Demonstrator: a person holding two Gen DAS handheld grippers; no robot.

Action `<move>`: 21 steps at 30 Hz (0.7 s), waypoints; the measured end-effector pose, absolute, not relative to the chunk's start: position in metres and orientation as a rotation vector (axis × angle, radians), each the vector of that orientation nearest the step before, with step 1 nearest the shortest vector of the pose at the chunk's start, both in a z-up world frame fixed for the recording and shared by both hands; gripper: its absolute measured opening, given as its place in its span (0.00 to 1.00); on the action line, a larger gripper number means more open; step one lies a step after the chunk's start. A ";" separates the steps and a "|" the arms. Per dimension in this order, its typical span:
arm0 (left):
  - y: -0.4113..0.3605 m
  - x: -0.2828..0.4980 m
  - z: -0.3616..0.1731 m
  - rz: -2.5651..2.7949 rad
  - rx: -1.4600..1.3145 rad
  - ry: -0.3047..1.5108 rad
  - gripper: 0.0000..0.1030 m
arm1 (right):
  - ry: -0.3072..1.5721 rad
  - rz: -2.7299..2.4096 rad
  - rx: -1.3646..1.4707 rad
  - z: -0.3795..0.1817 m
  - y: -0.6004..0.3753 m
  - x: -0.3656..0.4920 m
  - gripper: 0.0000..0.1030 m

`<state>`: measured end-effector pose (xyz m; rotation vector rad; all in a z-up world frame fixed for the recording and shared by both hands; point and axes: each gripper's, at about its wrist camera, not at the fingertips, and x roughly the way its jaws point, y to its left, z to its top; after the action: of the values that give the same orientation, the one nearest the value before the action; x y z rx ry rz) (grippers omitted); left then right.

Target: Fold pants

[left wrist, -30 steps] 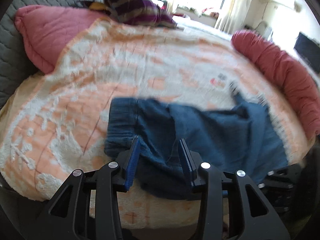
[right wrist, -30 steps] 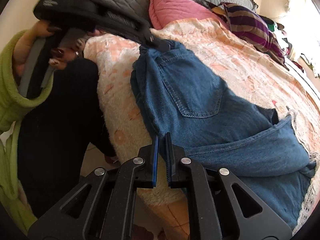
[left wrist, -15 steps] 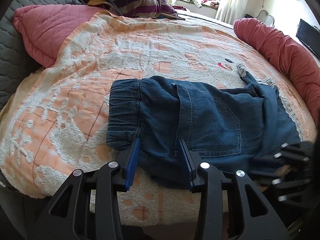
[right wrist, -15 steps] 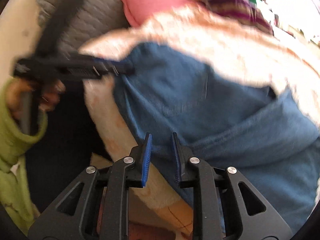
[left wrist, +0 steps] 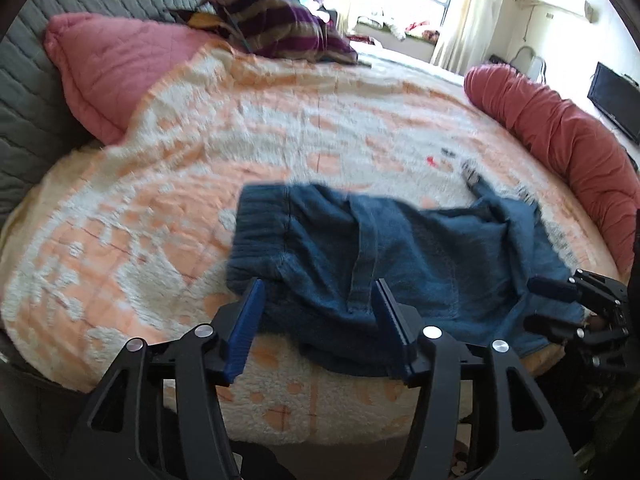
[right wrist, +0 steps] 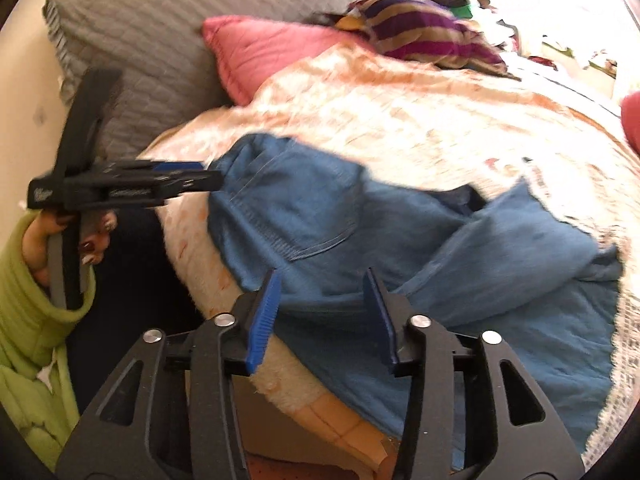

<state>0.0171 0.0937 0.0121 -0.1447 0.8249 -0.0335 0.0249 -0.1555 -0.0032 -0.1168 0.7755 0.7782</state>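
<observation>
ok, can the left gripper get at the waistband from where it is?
Probably yes. The left gripper is opening right at the near edge of the jeans, and the waistband lies just ahead of its left finger with only bare blanket beside it.

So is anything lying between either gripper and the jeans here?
Nothing visible. The jeans lie directly ahead of the left gripper and the right gripper; both sets of jaws are opening, their pads off the fabric.

Left claw (left wrist: 318, 322) opening, pads astride near edge of pants (left wrist: 400, 264), not pressing. Pants folded on bed (left wrist: 200, 184). Right claw (left wrist: 560, 304) at pants' right edge, slightly parted.
</observation>
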 end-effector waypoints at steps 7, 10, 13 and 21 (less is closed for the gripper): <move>0.075 0.007 0.037 -0.087 -0.119 0.759 0.62 | 0.729 0.666 -0.051 0.011 -0.190 0.040 0.50; 0.056 0.009 0.034 -0.157 -0.127 0.776 0.62 | 0.720 0.624 -0.026 0.013 -0.202 0.046 0.55; 0.034 0.012 0.028 -0.227 -0.115 0.797 0.62 | 0.716 0.579 -0.006 0.013 -0.214 0.052 0.58; -0.017 0.028 0.012 -0.379 -0.089 0.851 0.62 | 0.734 0.482 0.006 0.018 -0.237 0.084 0.64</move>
<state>0.0280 -0.0166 0.0120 -0.0888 0.8507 -0.3795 0.0838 -0.2375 0.0177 0.0060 0.7344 0.4824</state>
